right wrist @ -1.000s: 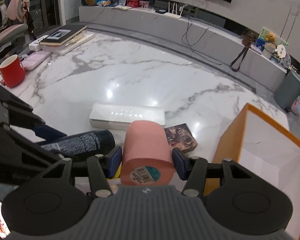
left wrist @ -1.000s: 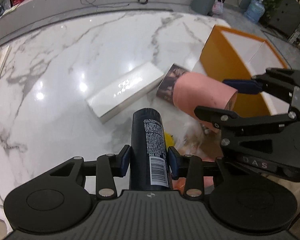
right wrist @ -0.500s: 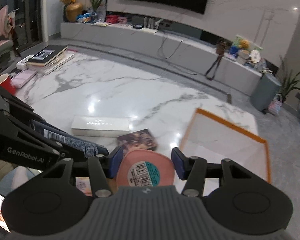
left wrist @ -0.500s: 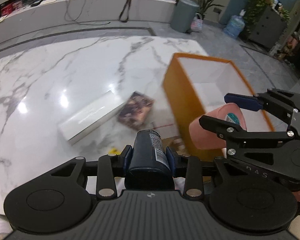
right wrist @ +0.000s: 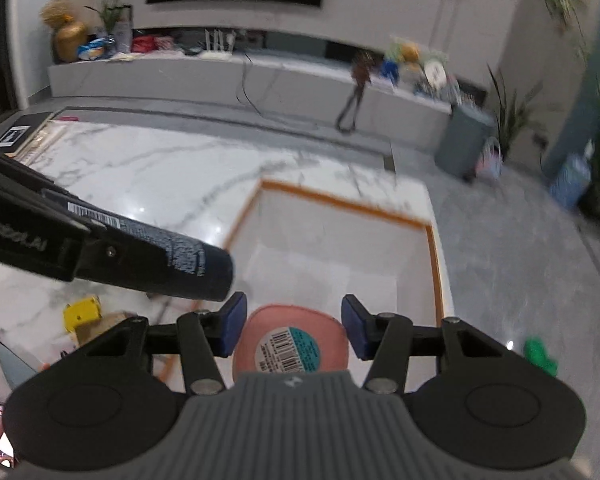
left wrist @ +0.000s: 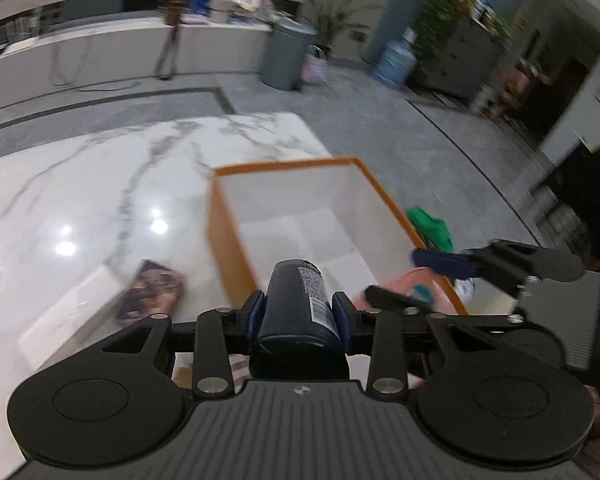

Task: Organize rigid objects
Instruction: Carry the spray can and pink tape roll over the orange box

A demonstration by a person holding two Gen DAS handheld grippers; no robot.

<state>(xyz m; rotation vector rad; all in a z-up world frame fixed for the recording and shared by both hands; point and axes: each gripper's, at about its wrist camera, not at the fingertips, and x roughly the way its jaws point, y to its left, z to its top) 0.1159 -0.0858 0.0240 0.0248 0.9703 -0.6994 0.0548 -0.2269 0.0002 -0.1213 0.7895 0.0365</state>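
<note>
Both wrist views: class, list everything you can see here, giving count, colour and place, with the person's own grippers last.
Orange box: one, orange rim, white inside, on table.
Marble table: one, white, grey veins.
Dark can: one, navy, between left pads, over box edge.
Pink cylinder: one, pink, barcode end, between right pads.
White box: one, on table.
Dark booklet: one, beside white box.
Yellow item: one, on table.
Green item: one, beyond box.
Left gripper: black, blue pads.
Right gripper: black, blue pads.

Book left of box
</note>
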